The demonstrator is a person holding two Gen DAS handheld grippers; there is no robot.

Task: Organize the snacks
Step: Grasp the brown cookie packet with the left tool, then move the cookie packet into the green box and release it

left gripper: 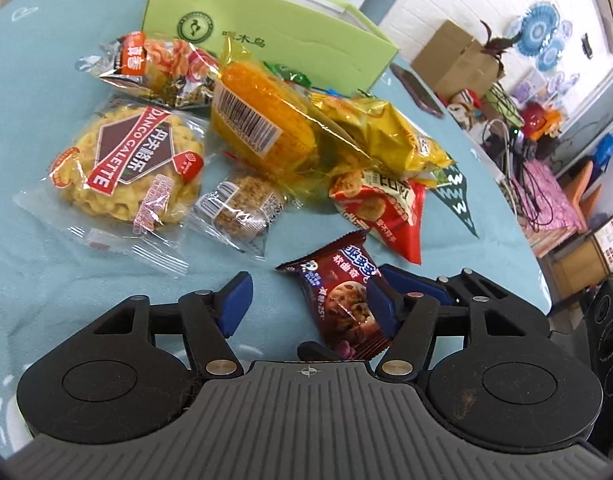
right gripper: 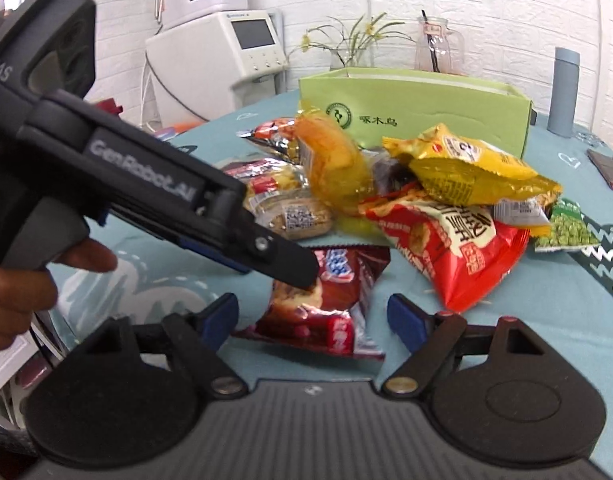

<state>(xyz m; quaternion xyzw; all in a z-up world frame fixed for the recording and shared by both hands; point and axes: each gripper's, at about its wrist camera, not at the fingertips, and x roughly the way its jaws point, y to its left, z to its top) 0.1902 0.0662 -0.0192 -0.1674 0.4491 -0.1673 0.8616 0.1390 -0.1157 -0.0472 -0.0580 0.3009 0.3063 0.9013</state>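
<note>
Left tongs (left gripper: 306, 304): fingers spread wide, nothing clamped. The maroon cookie pack (left gripper: 342, 300) lies on the worktop (left gripper: 34, 120) between the two blue pads, against the right-hand pad (left gripper: 380, 304); the left-hand pad is well clear of it. Whether the pad presses the wrapper or merely overlaps it in view, I cannot tell.

Right tongs (right gripper: 312, 316): also spread apart, holding nothing. In the right wrist view the same cookie pack (right gripper: 326, 312) sits flat between its pads, touching neither. The left tool crosses this view from 10 o'clock, its black fingertip (right gripper: 294, 264) resting over the upper left part of the pack. A hand (right gripper: 22, 276) grips that tool at the left edge.

Snack pile, left wrist view, beyond the cookie pack:
- galette pack (left gripper: 122, 164) at 10 o'clock, flat on the worktop.
- small clear bar pack (left gripper: 242, 212) at 11 o'clock, just beside the galette.
- yellow cake wrapper (left gripper: 262, 120) at 12 o'clock, lying on others.
- yellow chip bag (left gripper: 386, 132) at 1 o'clock, over the red bag (left gripper: 382, 208).
- red bag near the cookie pack, apart from it.

Green box (left gripper: 266, 32) stands behind the pile, open at the top. A green pea pack (right gripper: 566, 228) lies at the right end of the pile in the right wrist view. A grey bottle (right gripper: 564, 92) stands just right of the box; a phone (right gripper: 608, 170) lies near the worktop's right edge.
</note>
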